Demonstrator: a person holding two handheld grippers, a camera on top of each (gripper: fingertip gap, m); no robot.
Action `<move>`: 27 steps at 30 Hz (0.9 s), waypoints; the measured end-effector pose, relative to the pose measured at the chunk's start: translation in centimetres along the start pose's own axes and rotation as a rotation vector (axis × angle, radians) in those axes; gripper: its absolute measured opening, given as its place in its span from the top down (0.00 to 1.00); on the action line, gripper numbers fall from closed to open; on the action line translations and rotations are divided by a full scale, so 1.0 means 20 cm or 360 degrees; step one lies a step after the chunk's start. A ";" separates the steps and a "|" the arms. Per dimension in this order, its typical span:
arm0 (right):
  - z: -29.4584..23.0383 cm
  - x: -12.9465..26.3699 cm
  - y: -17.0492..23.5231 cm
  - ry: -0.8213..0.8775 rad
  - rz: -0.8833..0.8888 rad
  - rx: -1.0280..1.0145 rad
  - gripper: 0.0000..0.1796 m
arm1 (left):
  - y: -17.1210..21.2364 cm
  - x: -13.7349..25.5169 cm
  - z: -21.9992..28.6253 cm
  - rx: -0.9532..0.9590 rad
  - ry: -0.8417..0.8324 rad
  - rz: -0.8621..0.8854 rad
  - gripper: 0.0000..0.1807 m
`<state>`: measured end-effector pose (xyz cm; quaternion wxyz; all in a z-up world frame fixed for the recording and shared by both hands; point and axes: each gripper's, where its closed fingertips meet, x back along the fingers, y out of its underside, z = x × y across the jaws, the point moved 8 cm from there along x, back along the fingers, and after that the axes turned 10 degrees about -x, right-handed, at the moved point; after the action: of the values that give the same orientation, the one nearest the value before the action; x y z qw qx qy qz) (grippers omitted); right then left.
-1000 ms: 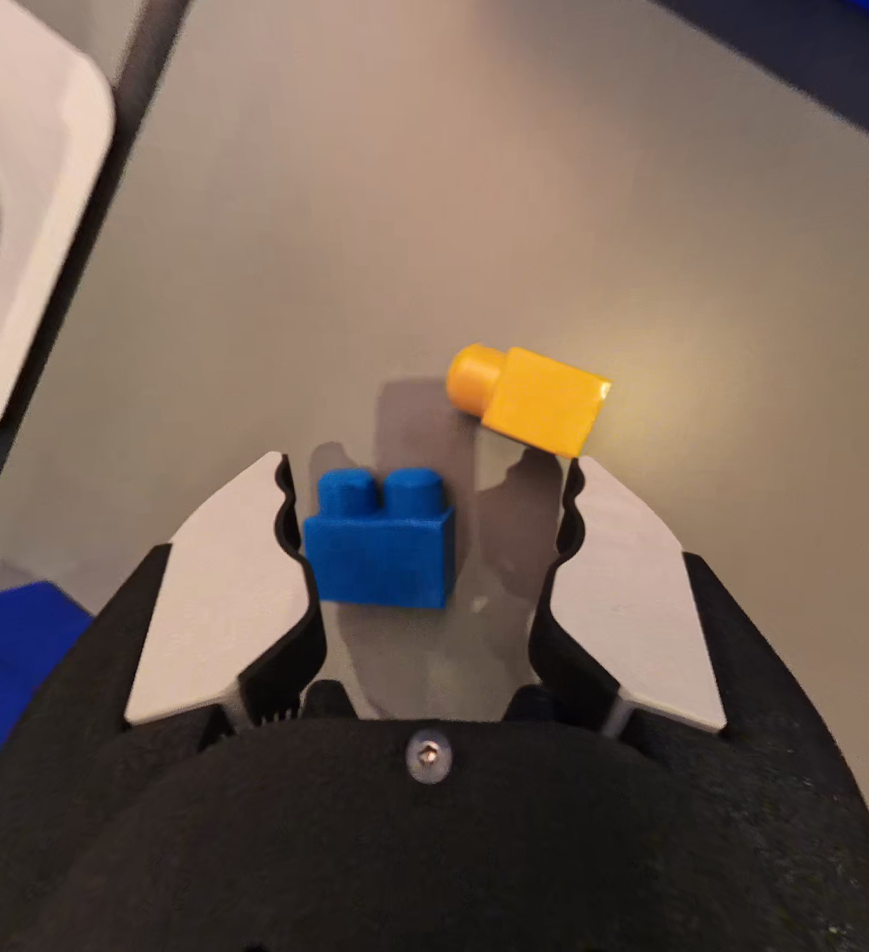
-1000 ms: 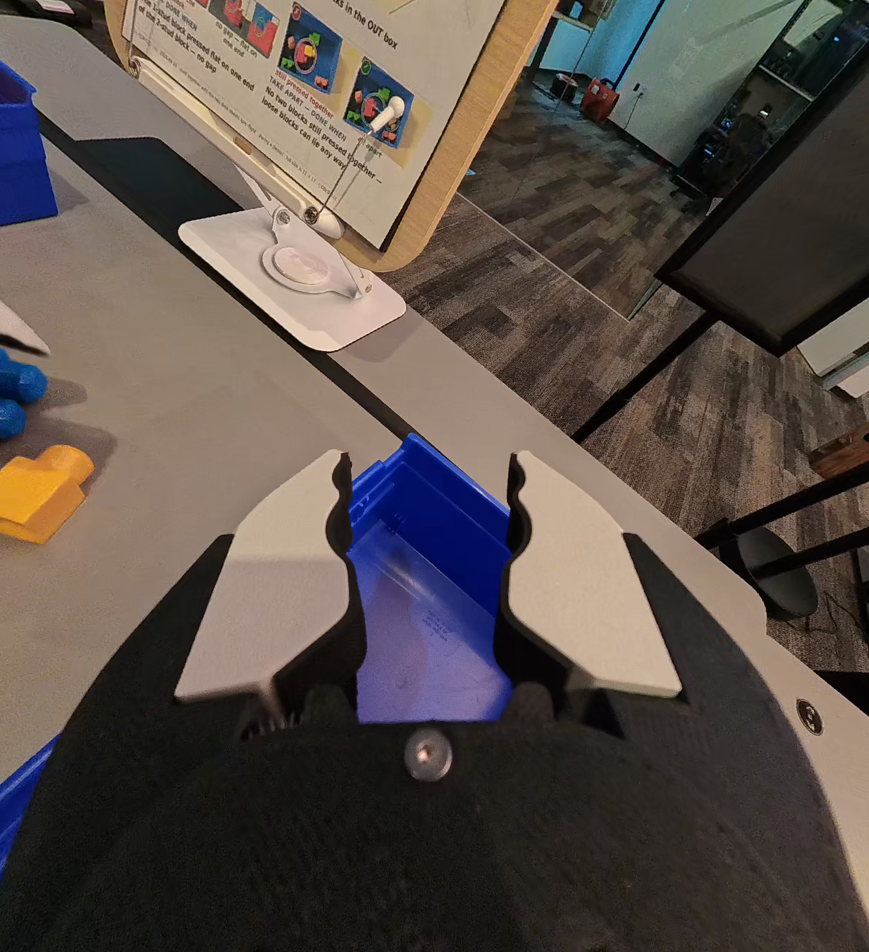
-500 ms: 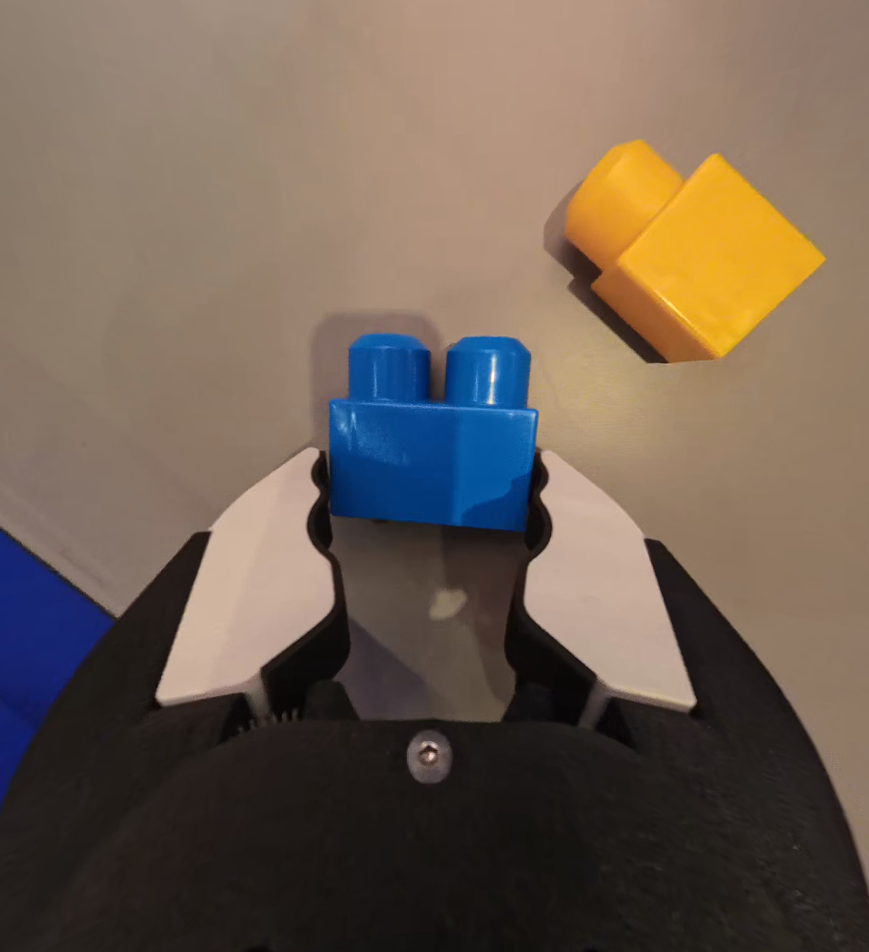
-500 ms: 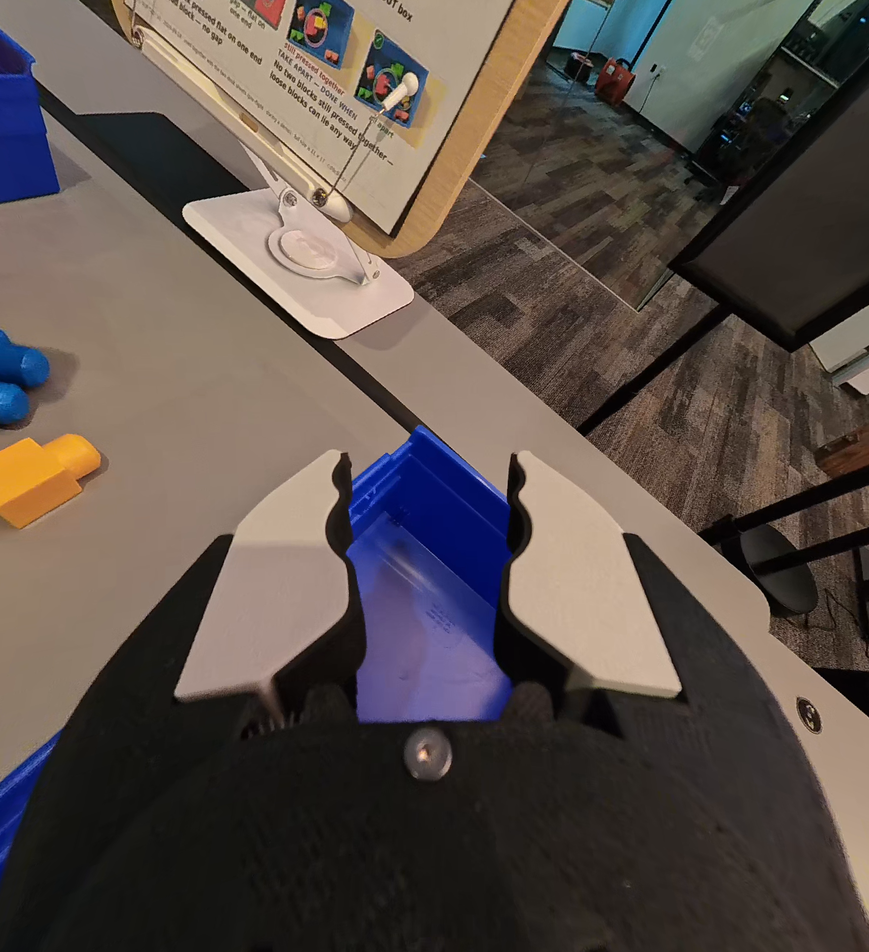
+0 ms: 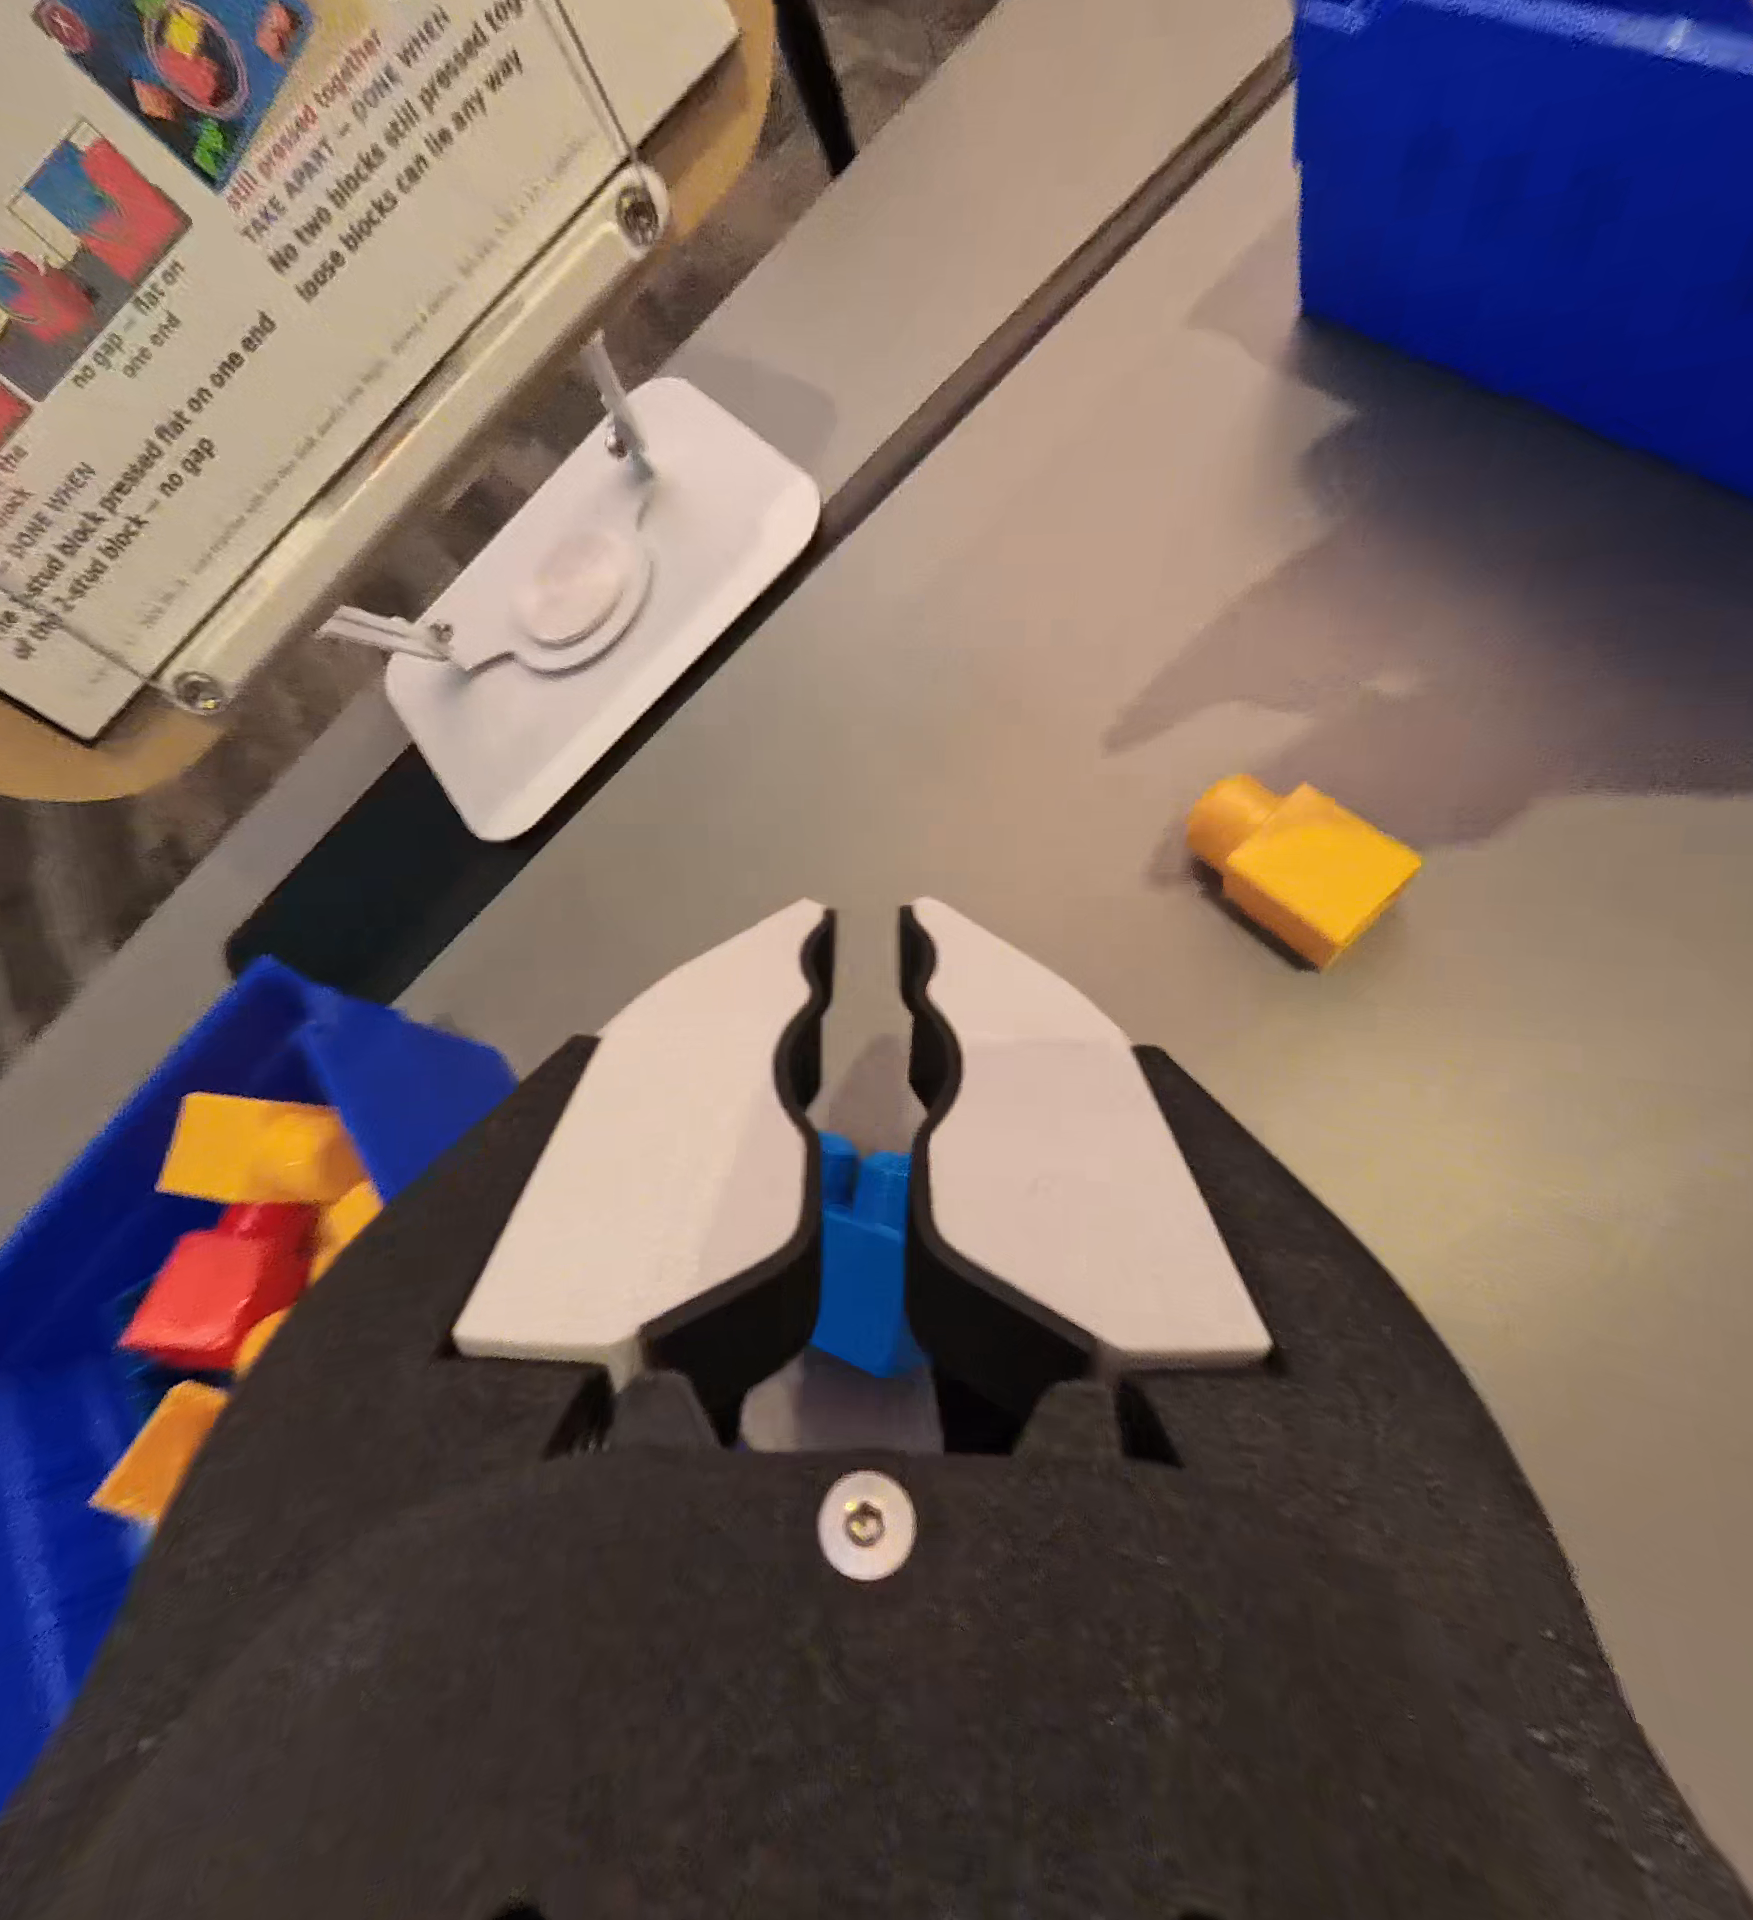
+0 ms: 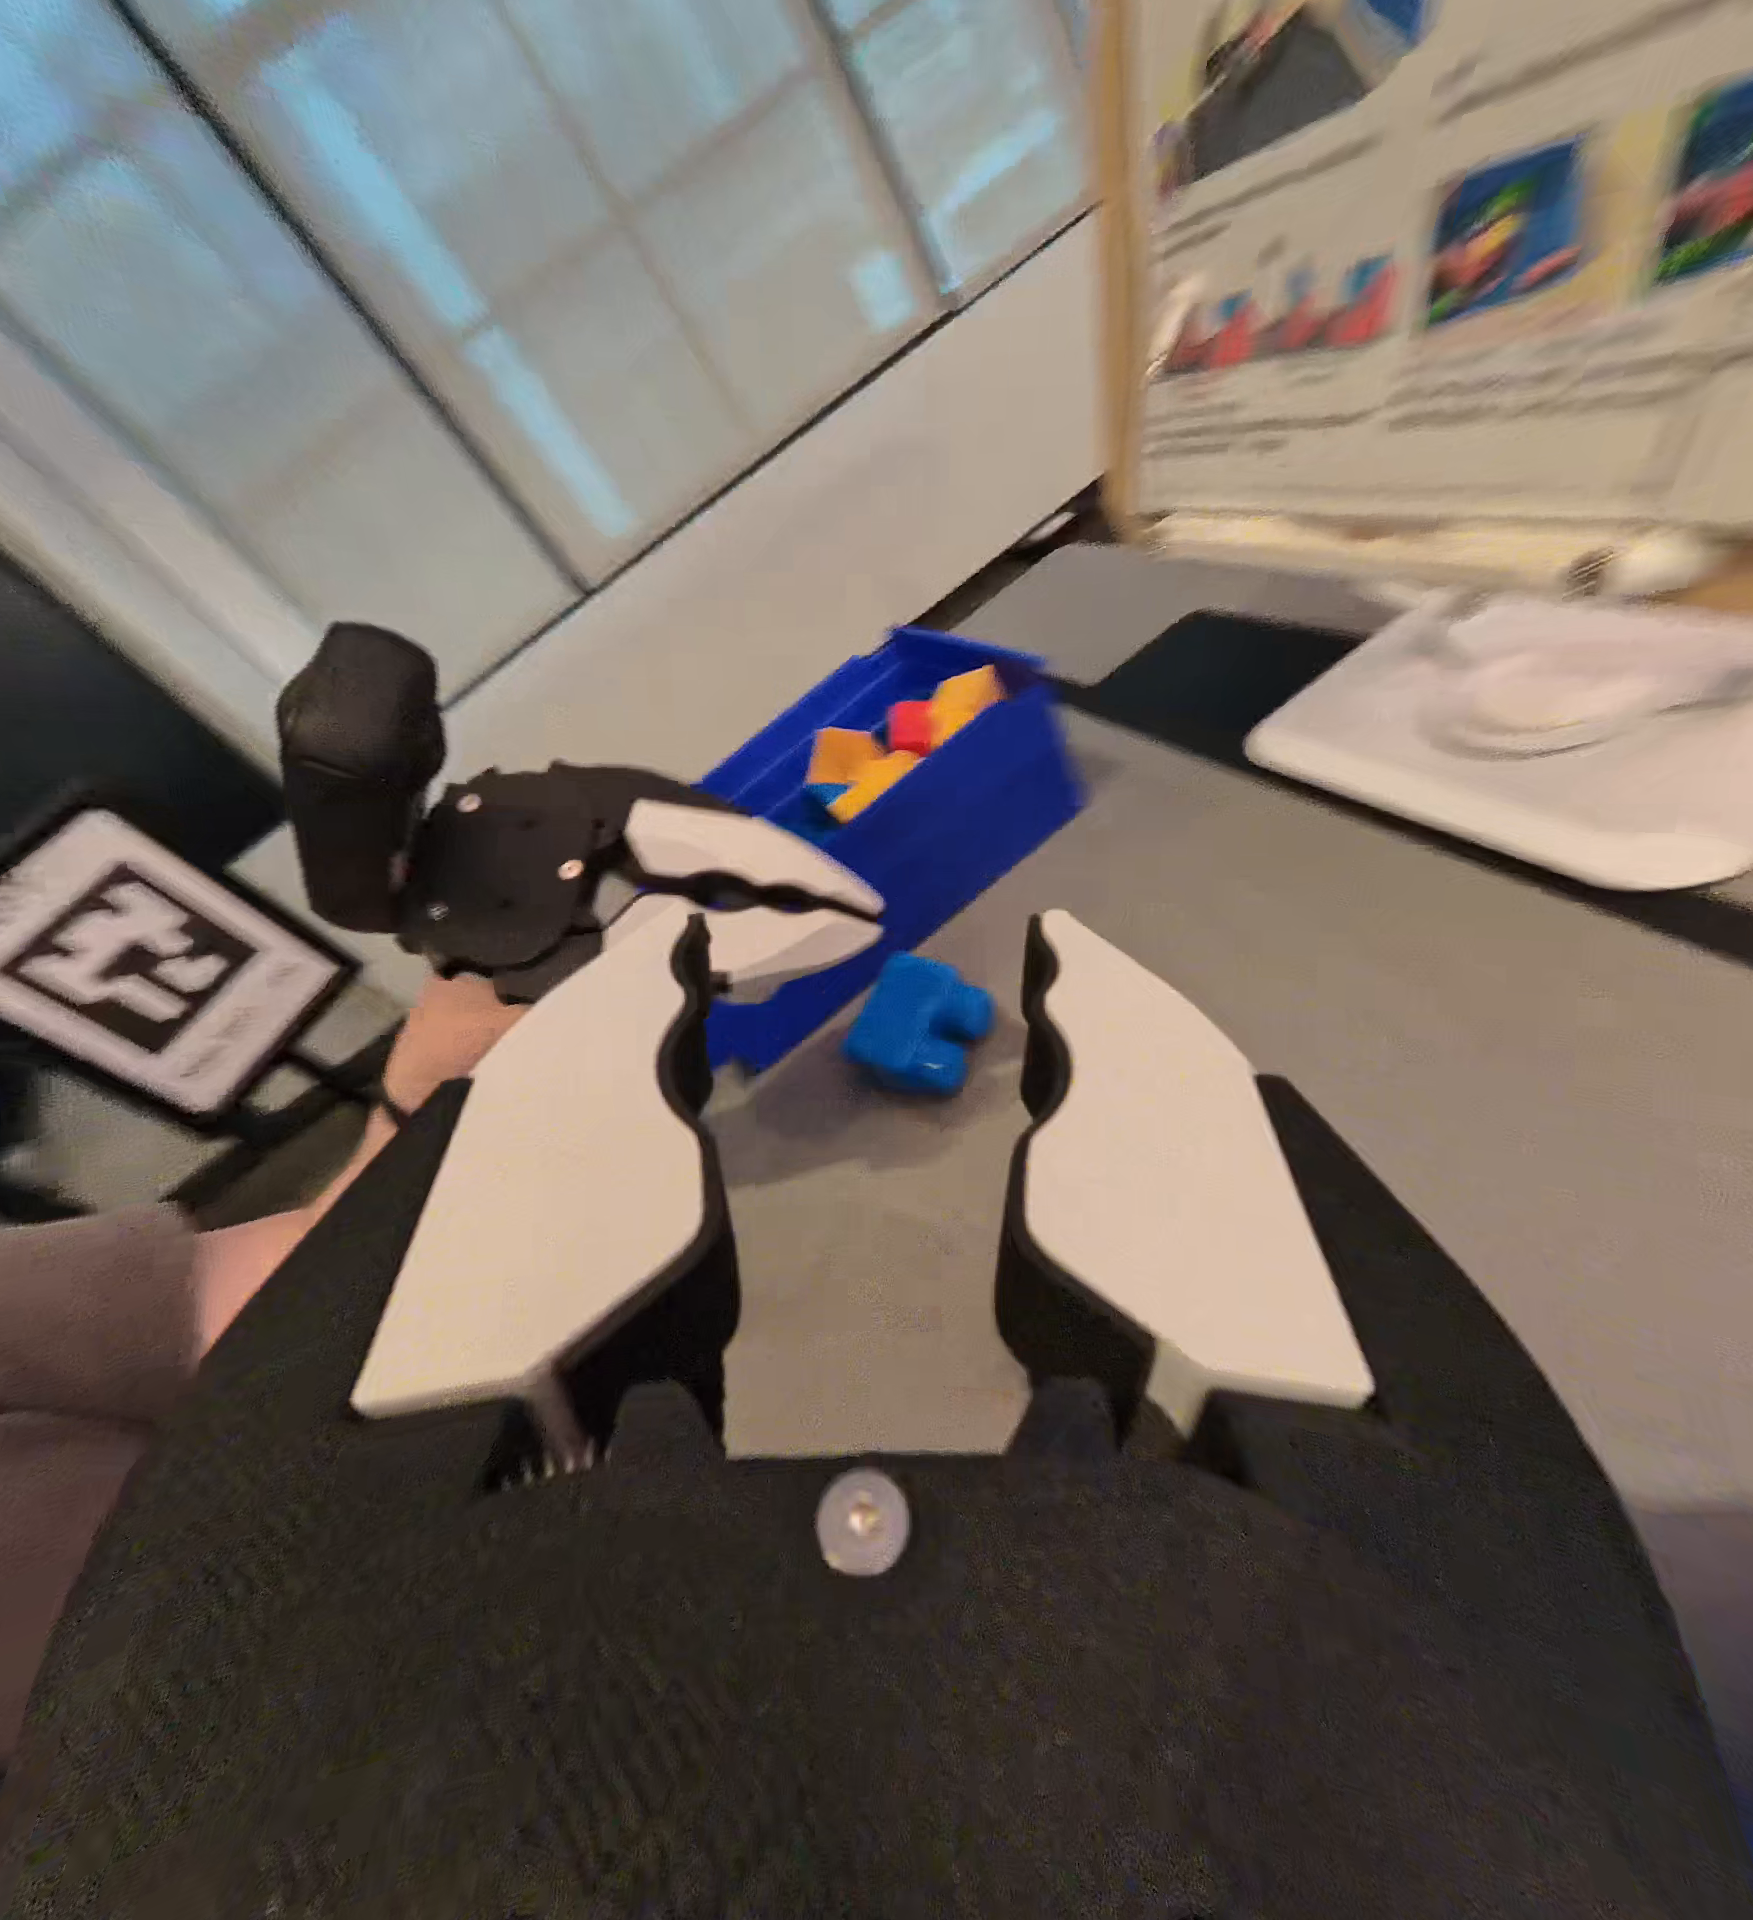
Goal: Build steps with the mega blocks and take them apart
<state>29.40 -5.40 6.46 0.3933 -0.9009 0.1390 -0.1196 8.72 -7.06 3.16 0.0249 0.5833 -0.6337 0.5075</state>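
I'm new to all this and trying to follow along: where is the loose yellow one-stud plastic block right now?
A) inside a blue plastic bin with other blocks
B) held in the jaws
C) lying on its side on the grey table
C: the yellow one-stud plastic block lies on its side on the grey table, with nothing gripping it.

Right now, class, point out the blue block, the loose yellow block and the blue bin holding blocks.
blue block (image 6: 919, 1023), right wrist view, on its side face.
yellow block (image 5: 1313, 878), left wrist view, on its top face.
blue bin (image 6: 965, 821), right wrist view, on its front wall.
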 end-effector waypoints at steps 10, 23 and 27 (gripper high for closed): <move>0.07 -0.05 0.04 0.0168 -0.0122 0.0184 0.67 | 0.36 -0.05 0.01 0.0006 0.0350 -0.0826 0.63; 0.06 -0.10 0.10 0.0201 -0.0305 0.0301 0.67 | 0.54 -0.24 0.04 0.0223 0.0280 -0.1256 0.49; 0.06 -0.08 0.09 0.0204 -0.0298 0.0302 0.67 | 0.54 -0.27 0.06 0.0160 0.0257 -0.1331 0.44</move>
<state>28.02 -5.25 4.26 0.4542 -0.8592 0.0673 -0.2256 2.90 -6.20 -7.35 0.2497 0.7488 -0.3131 0.5281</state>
